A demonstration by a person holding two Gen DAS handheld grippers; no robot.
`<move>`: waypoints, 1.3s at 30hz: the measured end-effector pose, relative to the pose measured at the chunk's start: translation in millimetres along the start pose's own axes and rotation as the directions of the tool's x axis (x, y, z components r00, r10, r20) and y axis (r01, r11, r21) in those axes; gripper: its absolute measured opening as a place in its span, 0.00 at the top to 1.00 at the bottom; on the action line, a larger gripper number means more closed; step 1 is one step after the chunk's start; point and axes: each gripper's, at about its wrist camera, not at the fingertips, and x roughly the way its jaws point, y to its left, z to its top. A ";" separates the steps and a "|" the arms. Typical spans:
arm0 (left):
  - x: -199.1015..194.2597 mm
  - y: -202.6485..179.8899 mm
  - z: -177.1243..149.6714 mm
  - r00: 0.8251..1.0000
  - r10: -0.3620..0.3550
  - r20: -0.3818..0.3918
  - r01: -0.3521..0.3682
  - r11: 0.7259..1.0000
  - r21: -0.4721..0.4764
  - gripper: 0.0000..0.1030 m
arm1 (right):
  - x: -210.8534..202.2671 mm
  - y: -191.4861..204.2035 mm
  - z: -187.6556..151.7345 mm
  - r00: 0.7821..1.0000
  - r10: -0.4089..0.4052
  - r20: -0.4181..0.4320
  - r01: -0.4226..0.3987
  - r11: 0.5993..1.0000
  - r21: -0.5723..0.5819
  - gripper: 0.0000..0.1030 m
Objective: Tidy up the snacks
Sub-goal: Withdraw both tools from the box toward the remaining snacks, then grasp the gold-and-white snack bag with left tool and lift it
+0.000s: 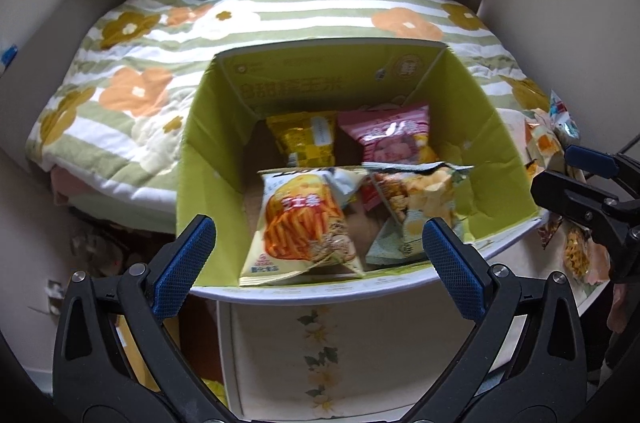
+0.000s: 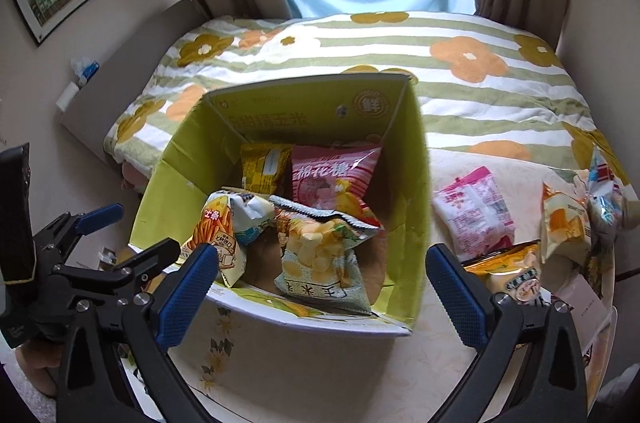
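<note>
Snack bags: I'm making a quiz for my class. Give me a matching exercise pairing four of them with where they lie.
Things:
1. Yellow bag
2. Pink marshmallow bag
3. Fries bag
4. White and pink bag

Places:
A. On the table, right of the box
B. Box, back left
C. Box, front left
D. Box, back right

Pairs: 1-B, 2-D, 3-C, 4-A
</note>
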 end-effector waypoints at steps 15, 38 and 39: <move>-16.2 -154.8 19.3 0.995 -0.094 0.029 0.093 0.995 0.020 0.00 | -92.0 -130.6 -22.1 0.991 -0.083 0.108 0.081 0.997 0.017 0.00; 106.2 -302.9 -11.5 0.968 -0.167 -0.185 0.130 0.971 -0.199 0.00 | -36.7 -262.4 -97.0 0.998 -0.061 -0.023 0.055 0.979 -0.194 0.00; 112.2 -303.5 -12.1 0.968 -0.163 -0.190 0.124 0.971 -0.204 0.00 | -30.7 -264.4 -98.5 0.997 -0.067 -0.031 0.060 0.978 -0.200 0.00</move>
